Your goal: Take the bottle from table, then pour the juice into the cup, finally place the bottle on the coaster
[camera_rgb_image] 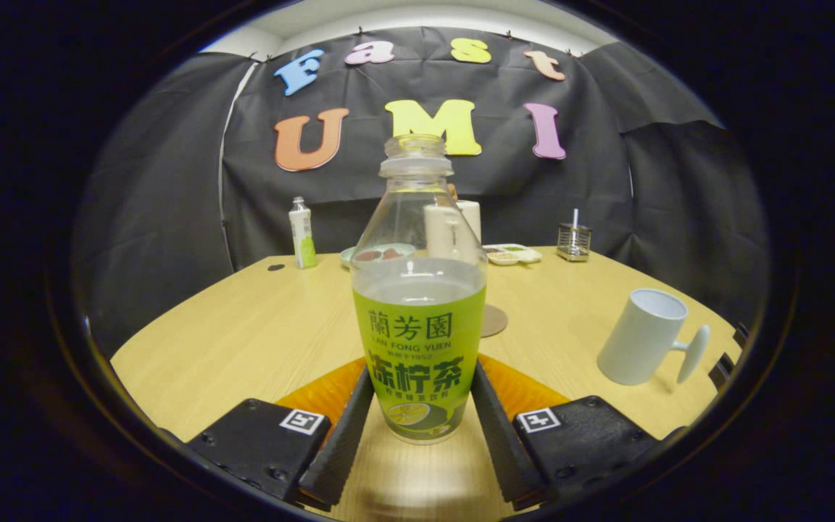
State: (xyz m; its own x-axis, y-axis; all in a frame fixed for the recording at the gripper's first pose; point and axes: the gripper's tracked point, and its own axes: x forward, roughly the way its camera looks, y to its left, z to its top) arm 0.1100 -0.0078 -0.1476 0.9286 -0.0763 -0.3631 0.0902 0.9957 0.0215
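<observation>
In the gripper view, the gripper (419,406) sits low in the frame with a finger (345,428) pressed to each side of the bottle (419,304), which stands upright and capless at centre on the table (243,326). The cup (642,335) stands at right, well apart, and the coaster (493,320) peeks out just behind the bottle.

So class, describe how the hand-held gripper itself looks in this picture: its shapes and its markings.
The gripper has two long, flat fingers with finely ribbed inner faces. Each is mounted on a chunky black block with visible screws, and each block carries a small square black-and-white marker. The fingers sit on either side of the bottle.
</observation>
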